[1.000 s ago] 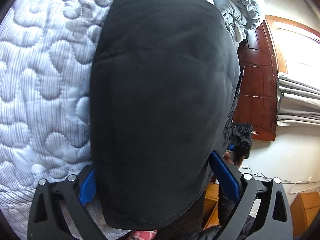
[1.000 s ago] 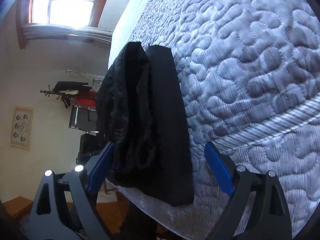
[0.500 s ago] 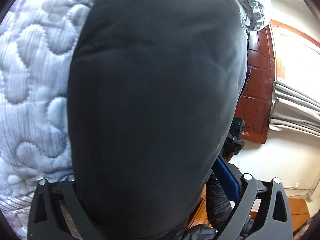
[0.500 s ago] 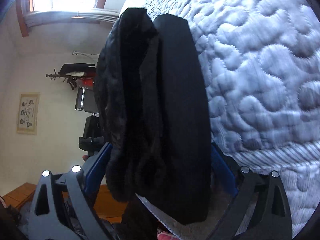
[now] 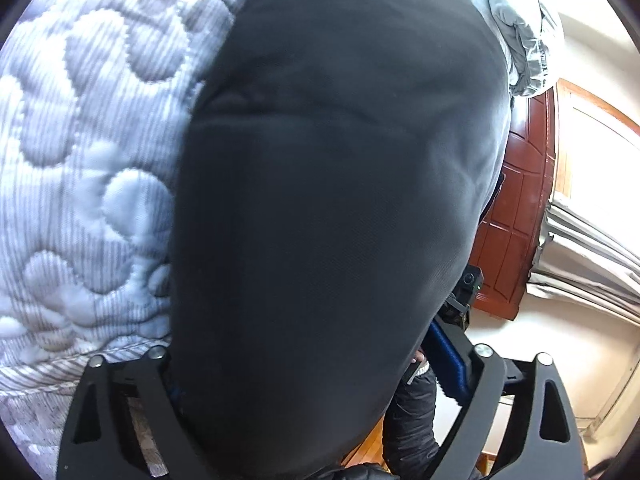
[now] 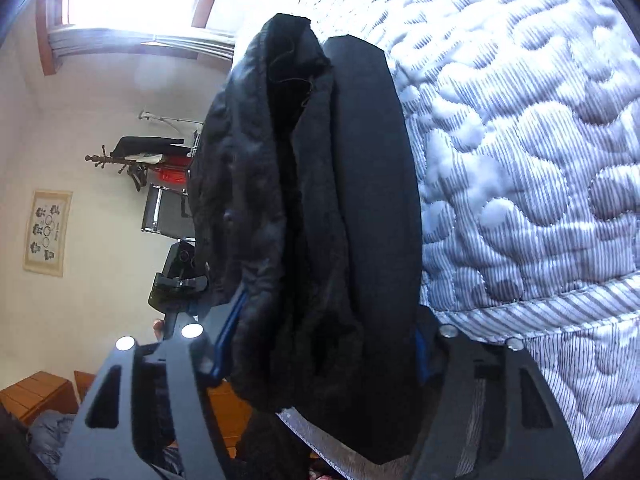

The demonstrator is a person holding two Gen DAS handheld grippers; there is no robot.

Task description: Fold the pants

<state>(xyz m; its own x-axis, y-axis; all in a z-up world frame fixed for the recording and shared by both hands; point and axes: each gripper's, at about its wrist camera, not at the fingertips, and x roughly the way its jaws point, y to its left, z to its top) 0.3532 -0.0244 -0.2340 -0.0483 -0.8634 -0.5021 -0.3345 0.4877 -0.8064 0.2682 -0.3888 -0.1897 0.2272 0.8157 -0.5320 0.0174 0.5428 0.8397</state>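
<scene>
My left gripper (image 5: 320, 368) has the pants (image 5: 332, 200) between its jaws. The dark folded cloth fills most of that view and lies on the quilt (image 5: 80, 168), near the bed's edge. The jaws are closing. My right-side blue pad (image 5: 446, 360) stands clear of the cloth, with a gap showing; the other pad is hidden under the fabric, so I cannot tell whether it touches. I read this gripper as spread, not yet pinching.

My right gripper (image 6: 320, 344) is at the other side of the pants (image 6: 320, 208). From here I see the folded edge on end: a smooth flat layer against the quilt (image 6: 520, 160) and a crumpled, thicker layer beside it. The bundle hangs slightly over the bed's edge. These jaws are closing too, and both blue pads sit tight against the cloth, the left pad (image 6: 230, 332) pressing into the crumpled layer and the right one nearly buried by the smooth layer. I take it as pinching the pants.

Each camera catches the other gripper past the cloth: the right gripper (image 5: 464, 292) beside a red-brown door (image 5: 516, 216), and the left gripper (image 6: 176, 280) before a pale wall with a coat rack (image 6: 132, 160) and a poster (image 6: 48, 232). A dark sleeve (image 5: 412, 428) shows low in the left view.
</scene>
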